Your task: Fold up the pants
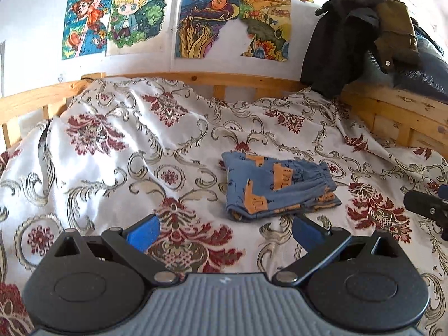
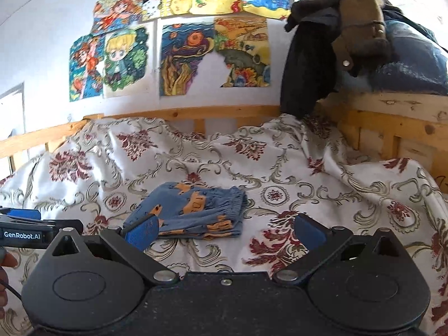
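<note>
The left gripper has its jaws spread wide, the blue pads angled outward, with nothing between them. The right gripper is likewise splayed wide and grips nothing. Each shows at the edge of the other's view: the right one off to the right of the left jaws, the left one off to the left of the right jaws. Fingers of a hand show beneath the left gripper.

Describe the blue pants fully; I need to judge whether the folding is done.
The pants are blue soft fabric with orange vehicle prints, folded into a compact, layered rectangle, gathered elastic waistband on the right end. They lie flat on the floral bedspread, touching nothing else; both open grippers, left and right, are clear of them.
</note>
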A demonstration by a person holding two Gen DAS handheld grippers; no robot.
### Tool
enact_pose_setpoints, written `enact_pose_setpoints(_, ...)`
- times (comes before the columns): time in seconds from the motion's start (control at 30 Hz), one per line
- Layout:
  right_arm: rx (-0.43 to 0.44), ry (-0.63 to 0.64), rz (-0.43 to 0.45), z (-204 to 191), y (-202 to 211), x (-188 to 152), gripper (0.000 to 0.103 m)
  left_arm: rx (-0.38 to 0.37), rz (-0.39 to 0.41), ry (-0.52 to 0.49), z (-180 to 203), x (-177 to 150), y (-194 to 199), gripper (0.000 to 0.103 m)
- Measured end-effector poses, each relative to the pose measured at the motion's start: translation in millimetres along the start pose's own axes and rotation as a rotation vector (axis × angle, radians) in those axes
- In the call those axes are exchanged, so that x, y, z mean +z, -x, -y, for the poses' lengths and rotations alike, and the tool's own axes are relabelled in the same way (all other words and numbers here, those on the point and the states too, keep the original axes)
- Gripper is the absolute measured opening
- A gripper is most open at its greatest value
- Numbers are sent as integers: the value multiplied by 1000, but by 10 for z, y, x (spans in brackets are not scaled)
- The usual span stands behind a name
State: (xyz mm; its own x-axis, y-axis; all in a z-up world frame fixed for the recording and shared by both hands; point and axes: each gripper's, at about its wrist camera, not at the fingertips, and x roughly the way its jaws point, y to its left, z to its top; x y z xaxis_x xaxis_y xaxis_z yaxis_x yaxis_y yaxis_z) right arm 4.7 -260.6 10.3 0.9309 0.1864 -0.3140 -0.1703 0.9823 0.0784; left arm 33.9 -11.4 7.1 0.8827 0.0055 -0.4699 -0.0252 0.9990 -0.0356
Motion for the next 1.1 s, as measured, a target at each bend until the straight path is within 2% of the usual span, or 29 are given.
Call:
enact_pose_setpoints(0.37,52,36,-34,-111,-80,-51,102,14,-20,11,-47,-49,-14,103)
enact_pose_setpoints(0.57,58,69,-20,-161,-59,-57,102,12,-15,3,-28,-49,-1,103)
enact_pose_setpoints(1.1,54,60,-31,-134,-72,-56,102,19,-23,16,-53,-56,-8,103)
